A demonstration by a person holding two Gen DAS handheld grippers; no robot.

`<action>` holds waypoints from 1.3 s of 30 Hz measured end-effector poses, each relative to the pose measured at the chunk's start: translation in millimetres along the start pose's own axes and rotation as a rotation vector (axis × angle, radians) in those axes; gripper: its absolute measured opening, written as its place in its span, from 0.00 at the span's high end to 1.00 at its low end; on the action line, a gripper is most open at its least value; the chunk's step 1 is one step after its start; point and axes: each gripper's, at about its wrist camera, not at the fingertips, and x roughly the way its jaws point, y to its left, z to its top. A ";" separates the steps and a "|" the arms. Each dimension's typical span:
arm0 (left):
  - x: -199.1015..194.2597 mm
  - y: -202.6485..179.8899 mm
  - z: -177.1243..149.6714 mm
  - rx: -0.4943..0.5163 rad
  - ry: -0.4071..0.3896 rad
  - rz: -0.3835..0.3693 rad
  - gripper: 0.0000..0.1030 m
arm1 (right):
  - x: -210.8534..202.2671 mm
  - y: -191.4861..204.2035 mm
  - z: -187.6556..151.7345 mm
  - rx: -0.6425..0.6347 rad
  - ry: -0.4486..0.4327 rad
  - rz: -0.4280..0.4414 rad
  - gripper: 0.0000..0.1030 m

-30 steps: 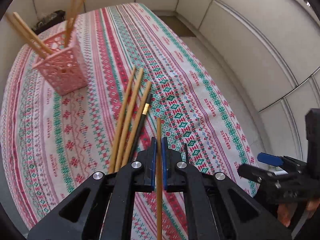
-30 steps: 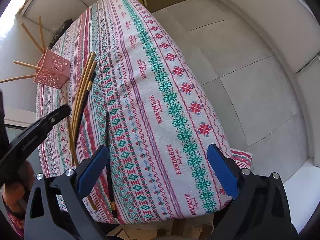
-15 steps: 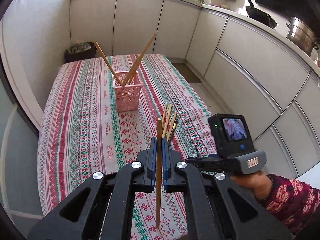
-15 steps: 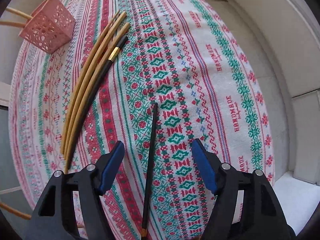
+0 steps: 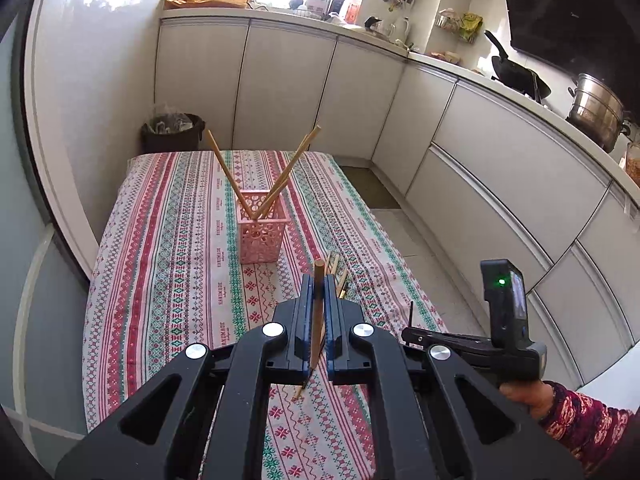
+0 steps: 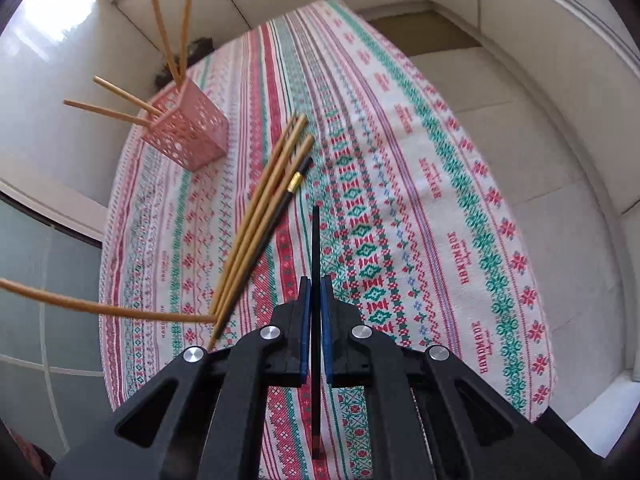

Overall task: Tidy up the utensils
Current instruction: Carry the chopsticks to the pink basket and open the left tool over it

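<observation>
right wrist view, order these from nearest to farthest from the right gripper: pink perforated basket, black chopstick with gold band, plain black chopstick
1. Plain black chopstick: clamped in the right gripper, pointing ahead.
2. Black chopstick with gold band: on the cloth, ahead and left, beside the wooden chopsticks.
3. Pink perforated basket: farthest, upper left.

A counter (image 6: 460, 208) under a red-and-green patterned cloth carries a pink perforated basket (image 6: 188, 134) and, near it, a bundle of wooden chopsticks (image 6: 260, 220) beside one black chopstick (image 6: 280, 210).
</observation>
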 end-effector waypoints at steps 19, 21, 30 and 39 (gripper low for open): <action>-29.3 -24.1 135.7 0.072 -0.248 0.081 0.96 | -119.4 23.4 94.8 -0.057 -0.272 0.122 0.95; -24.5 -21.5 154.9 0.067 -0.281 0.097 0.96 | -122.6 28.7 108.8 -0.067 -0.290 0.124 0.95; 51.6 1.6 187.0 0.065 -0.272 0.175 0.96 | -107.3 51.5 153.9 -0.109 -0.343 0.120 0.95; 103.3 52.3 156.2 -0.066 -0.160 0.174 0.74 | -78.7 85.3 176.5 -0.143 -0.344 0.146 0.95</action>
